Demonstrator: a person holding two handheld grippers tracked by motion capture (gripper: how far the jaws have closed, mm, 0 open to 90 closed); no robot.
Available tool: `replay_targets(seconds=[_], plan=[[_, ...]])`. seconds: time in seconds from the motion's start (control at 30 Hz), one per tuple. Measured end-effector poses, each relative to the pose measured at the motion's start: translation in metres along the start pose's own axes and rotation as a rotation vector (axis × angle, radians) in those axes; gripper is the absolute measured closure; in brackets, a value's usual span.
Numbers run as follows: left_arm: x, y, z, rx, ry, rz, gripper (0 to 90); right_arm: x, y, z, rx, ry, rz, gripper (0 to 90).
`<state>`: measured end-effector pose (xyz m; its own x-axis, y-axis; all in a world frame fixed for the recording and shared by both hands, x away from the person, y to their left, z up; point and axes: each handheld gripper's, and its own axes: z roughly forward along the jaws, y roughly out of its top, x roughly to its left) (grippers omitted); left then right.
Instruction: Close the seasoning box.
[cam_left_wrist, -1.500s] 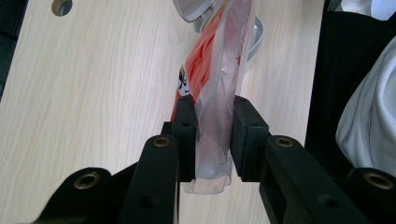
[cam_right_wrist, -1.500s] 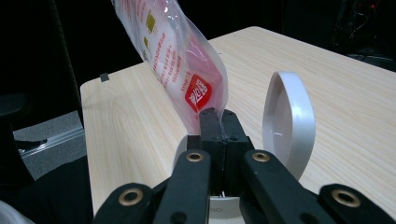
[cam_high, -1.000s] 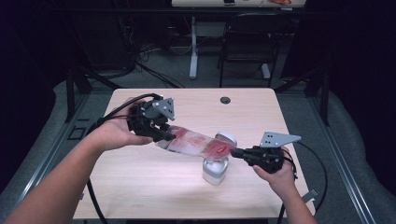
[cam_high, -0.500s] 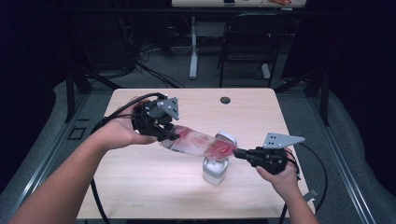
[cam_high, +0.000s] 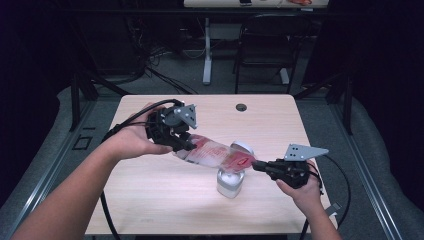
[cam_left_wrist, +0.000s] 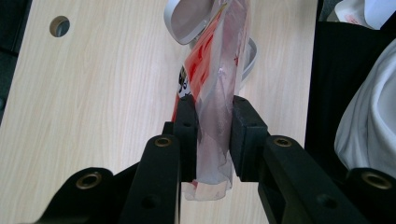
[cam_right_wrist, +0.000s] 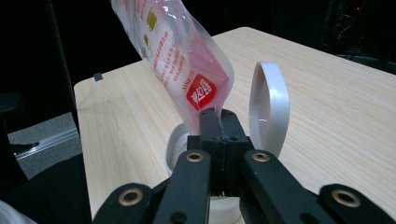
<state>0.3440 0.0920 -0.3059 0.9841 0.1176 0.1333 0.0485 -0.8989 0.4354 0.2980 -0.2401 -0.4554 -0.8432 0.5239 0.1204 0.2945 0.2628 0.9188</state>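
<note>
We hold a refill pouch (cam_high: 212, 154) slanting down toward the white container (cam_high: 230, 182) on the worktop (cam_high: 150, 195): left gripper (cam_high: 186, 145) fingers clamp its upper end, right gripper (cam_high: 257, 166) fingers pinch its lower corner above the container.

The pouch (cam_high: 212, 152) is clear plastic tinted pink and red, printed with red lettering, small yellow marks and a red label with white characters, and the container (cam_high: 230, 182) under it is white, with a white lid (cam_right_wrist: 268, 109) that looks silvery grey in the left gripper view. Both the left claw (cam_left_wrist: 212, 135) and the right claw (cam_right_wrist: 217, 126) are matte black with brass-coloured screw holes, and each carries a grey plate dotted with small holes on top. The surface (cam_high: 150, 200) is pale wood with a fine straight grain and a dark round hole (cam_high: 241, 107), set on a grey floor (cam_high: 60, 145).
</note>
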Motion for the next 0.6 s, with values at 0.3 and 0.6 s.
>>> replay_targets(seconds=[0.3,0.6], plan=[[0.0002,0.0015,0.0005,-0.001,-0.002,0.008,75.1,0.0010,-0.0005,-0.0021,0.005,-0.006,-0.004,90.0],[-0.0002,0.0023,-0.0005,-0.013,-0.007,0.003,75.1,0.0022,0.0003,-0.0041,0.004,-0.003,-0.006,90.0]])
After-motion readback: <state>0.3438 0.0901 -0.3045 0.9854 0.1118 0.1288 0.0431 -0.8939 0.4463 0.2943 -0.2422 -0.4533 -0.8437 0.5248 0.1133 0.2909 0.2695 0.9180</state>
